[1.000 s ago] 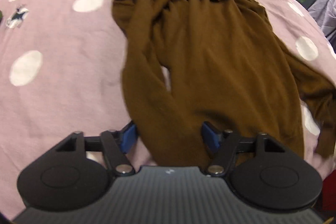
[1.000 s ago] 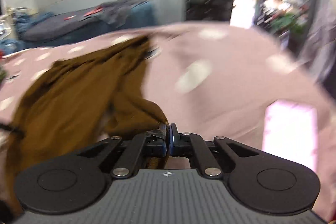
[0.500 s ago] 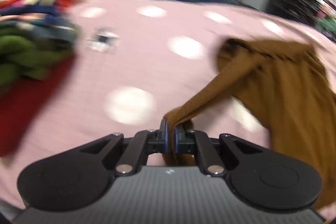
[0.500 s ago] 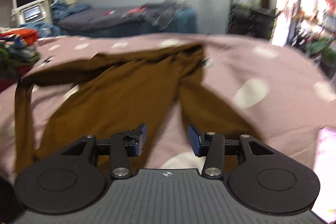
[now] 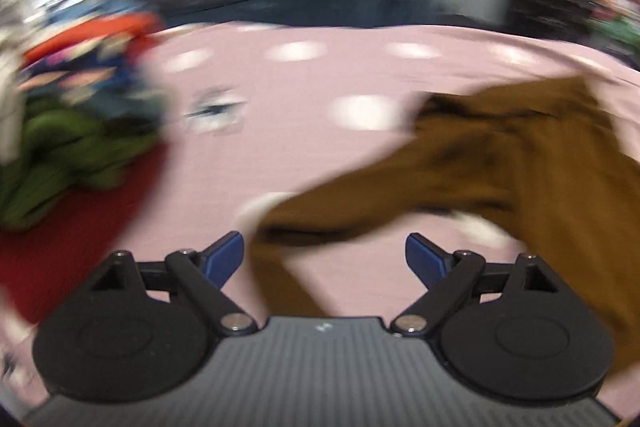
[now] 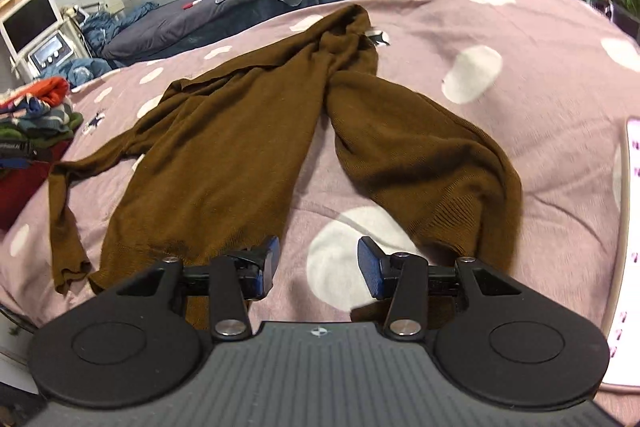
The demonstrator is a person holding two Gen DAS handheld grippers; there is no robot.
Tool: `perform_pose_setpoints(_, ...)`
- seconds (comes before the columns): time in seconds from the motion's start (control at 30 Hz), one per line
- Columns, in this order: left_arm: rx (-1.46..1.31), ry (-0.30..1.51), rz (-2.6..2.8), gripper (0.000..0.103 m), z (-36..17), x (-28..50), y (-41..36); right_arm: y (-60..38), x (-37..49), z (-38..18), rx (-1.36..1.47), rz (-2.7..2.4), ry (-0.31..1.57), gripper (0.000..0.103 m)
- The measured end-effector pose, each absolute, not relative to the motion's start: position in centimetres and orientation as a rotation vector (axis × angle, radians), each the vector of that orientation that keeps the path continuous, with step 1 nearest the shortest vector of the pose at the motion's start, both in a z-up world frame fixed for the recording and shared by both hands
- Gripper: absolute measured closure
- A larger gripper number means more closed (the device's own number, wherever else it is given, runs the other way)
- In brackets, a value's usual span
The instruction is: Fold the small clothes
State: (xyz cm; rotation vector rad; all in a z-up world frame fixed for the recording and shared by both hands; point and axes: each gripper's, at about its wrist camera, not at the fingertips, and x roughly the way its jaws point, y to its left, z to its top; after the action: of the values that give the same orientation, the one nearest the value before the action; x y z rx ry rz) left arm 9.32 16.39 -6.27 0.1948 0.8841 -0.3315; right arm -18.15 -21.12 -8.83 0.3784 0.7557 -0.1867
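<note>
A brown sweater (image 6: 224, 147) is lying spread on a pink spotted bedspread (image 6: 540, 75), its body running away from the right gripper (image 6: 318, 263) toward the far neck end, hem nearest the camera. One sleeve (image 6: 420, 155) is angling out to the right and ending just beside the right gripper's right finger; the other sleeve (image 6: 64, 211) is trailing off to the left and bending down toward the near edge. The right gripper is hovering with its jaws spread wide over bare bedspread between hem and right sleeve, holding nothing. In the blurred left wrist view, the left gripper (image 5: 324, 255) is also standing wide apart and empty, with the left sleeve's end (image 5: 280, 239) lying between and just ahead of its fingers. So each sleeve is sitting nearest its own-side gripper, likely ready to be folded inward across the body. There is open bedspread to the right; a pile of clothes (image 6: 36, 115) is crowding the left edge.
</note>
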Motion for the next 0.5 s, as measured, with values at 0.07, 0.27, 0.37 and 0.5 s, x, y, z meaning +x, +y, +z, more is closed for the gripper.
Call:
perform_pose_setpoints(0.07,0.217,0.908,-0.487,0.016,-6.4,7.4,14.0,-21.5,-18.3,-9.0,0.41,-0.169,0.768,0.028)
perform_pose_setpoints(0.27,0.249,1.11,-0.736,0.048,-11.3,3.3,8.5,-20.5,-18.3,-9.1,0.428,-0.081,0.795,0.028)
perform_pose_setpoints(0.37,0.213,1.176,-0.795,0.049,-13.6,2.3,7.5,-19.5,-17.9,-9.3,0.437,-0.017,0.811,0.028)
perform_pose_setpoints(0.5,0.249,1.137,-0.812,0.048,-14.3,0.7,5.8,-18.1,-16.9,-10.1,0.395,0.006,0.831,0.034)
